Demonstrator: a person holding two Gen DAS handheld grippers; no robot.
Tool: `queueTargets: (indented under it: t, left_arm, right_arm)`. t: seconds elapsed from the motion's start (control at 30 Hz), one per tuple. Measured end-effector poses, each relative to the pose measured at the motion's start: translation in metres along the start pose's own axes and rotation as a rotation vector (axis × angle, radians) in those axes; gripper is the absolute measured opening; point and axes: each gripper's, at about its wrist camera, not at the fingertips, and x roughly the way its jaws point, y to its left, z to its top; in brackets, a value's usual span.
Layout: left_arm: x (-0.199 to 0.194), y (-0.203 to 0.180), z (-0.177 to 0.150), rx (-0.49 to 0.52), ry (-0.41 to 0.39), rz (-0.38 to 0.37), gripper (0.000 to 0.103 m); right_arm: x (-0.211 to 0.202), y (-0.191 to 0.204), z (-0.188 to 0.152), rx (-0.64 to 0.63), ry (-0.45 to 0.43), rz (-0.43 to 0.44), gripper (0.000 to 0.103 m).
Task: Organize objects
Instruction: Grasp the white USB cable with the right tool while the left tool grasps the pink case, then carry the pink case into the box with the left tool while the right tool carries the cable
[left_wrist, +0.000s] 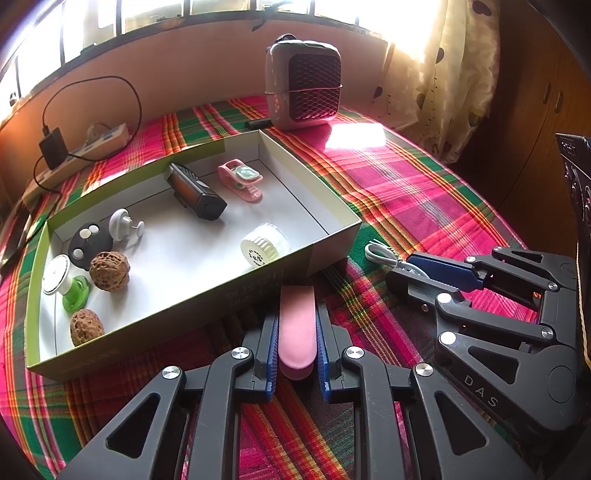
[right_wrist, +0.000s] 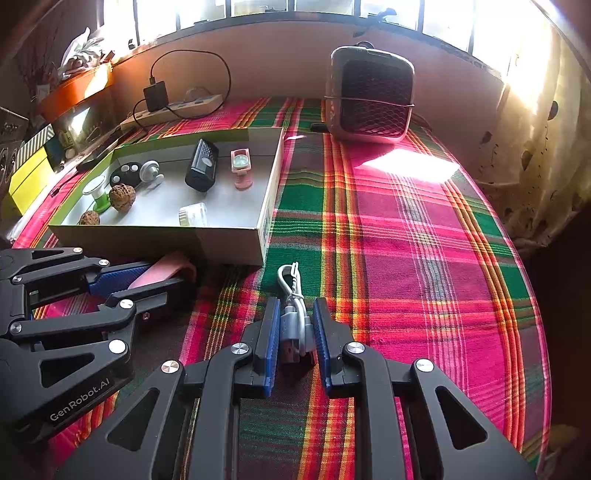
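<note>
while the left hand-held gripper clamps a pink case, box sits ahead.

Sunlit windows, patterned curtain, perhaps a dark cabinet beside.

We hold both tongs side by side, angled downward. Our left tongs are clamped on a pink piece, blue pads pressing its sides. Our right tongs are closed around a white bundled cable.
</note>
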Motion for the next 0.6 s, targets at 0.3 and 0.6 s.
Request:
queueTargets:
  t: [0.3,0.6]
  left_arm:
    - [-0.005,-0.003,-0.005,0.004,-0.003,-0.006,0.016]
    - [-0.017,-0.005,-0.006,0.005,-0.030,-0.008,0.016]
  right_arm:
    - [-0.007,-0.001,-0.003,0.017,-0.010,0.004,0.019]
    - [-0.020,0.000,-0.002,0.022,-0.031,-0.001,0.019]
